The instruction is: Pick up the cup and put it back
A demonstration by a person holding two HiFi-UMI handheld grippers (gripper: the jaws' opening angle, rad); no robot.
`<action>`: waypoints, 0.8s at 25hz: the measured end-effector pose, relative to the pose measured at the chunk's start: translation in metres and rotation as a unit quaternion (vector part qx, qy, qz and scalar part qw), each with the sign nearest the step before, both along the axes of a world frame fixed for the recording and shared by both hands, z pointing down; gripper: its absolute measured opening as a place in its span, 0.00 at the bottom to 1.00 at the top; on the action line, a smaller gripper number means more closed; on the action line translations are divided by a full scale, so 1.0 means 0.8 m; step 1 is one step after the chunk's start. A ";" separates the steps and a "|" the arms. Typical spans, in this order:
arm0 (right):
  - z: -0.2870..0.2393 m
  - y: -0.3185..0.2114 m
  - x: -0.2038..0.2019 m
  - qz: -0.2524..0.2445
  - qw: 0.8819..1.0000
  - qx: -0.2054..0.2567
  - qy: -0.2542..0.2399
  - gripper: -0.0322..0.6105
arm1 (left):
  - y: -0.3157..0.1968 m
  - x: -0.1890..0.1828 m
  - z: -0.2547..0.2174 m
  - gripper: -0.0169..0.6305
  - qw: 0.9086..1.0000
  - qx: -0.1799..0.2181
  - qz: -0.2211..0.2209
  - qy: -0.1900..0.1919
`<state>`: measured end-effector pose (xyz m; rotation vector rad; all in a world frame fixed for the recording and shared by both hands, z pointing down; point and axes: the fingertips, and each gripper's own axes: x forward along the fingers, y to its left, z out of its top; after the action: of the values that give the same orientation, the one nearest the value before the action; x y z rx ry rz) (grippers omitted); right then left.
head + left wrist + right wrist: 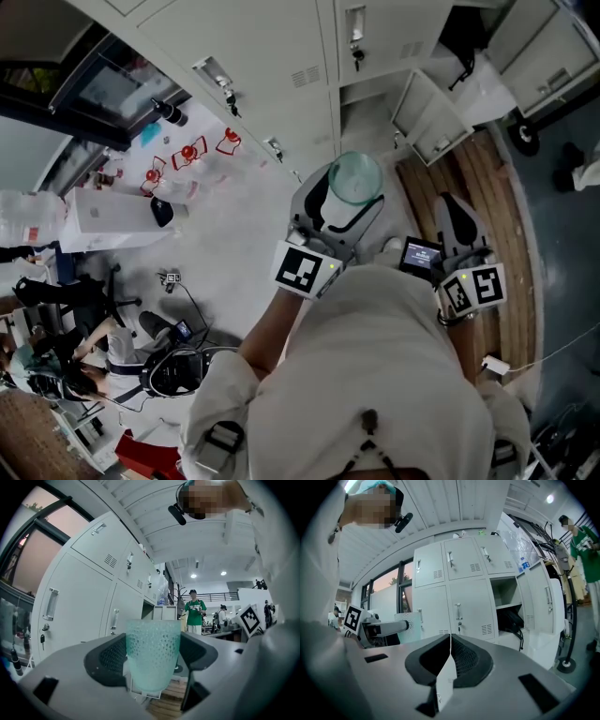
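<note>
Teal cup (152,654) in left hand-held gripper (153,663), facing grey lockers (82,597).

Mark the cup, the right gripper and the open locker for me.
cup (152,656): left gripper view, middle of its dimpled wall.
right gripper (449,651): right gripper view, where its closed jaws meet.
open locker (509,603): right gripper view, its inner shelf.

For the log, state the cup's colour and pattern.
The cup is translucent pale teal, dotted with small bumps; clearest in the left gripper view.

Head view steeply down from overhead; gripper views close behind their jaws, both toward shared lockers (459,588)
</note>
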<state>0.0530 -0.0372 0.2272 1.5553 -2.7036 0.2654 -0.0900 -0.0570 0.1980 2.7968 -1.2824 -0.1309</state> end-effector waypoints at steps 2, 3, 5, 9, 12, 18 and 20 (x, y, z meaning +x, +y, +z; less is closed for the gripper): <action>0.001 0.000 0.002 -0.004 1.000 0.000 -0.002 0.09 | 0.002 0.006 0.000 0.57 1.000 0.001 -0.001 -0.002; 0.002 0.000 0.004 -0.007 1.000 0.000 -0.003 0.09 | 0.003 0.008 0.000 0.57 1.000 0.001 -0.002 -0.004; 0.001 -0.001 0.008 -0.012 1.000 0.001 -0.003 0.09 | 0.003 0.013 0.002 0.57 1.000 -0.001 -0.009 -0.007; 0.001 -0.006 0.031 -0.021 1.000 0.000 -0.002 0.09 | 0.001 0.031 0.006 0.57 1.000 -0.015 -0.025 -0.002; 0.005 -0.009 0.058 -0.026 1.000 -0.007 -0.005 0.09 | -0.004 0.052 0.008 0.57 0.999 -0.021 -0.037 -0.002; 0.022 -0.005 0.120 -0.039 0.999 -0.023 -0.008 0.09 | -0.004 0.100 0.018 0.57 0.997 -0.038 -0.065 0.004; 0.027 -0.001 0.140 -0.041 0.999 -0.022 -0.006 0.09 | -0.001 0.115 0.023 0.57 0.996 -0.043 -0.074 0.005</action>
<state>0.1648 -0.0381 0.2489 1.4320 -2.7430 0.3332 0.0022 -0.0579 0.2165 2.6265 -1.4563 -0.0943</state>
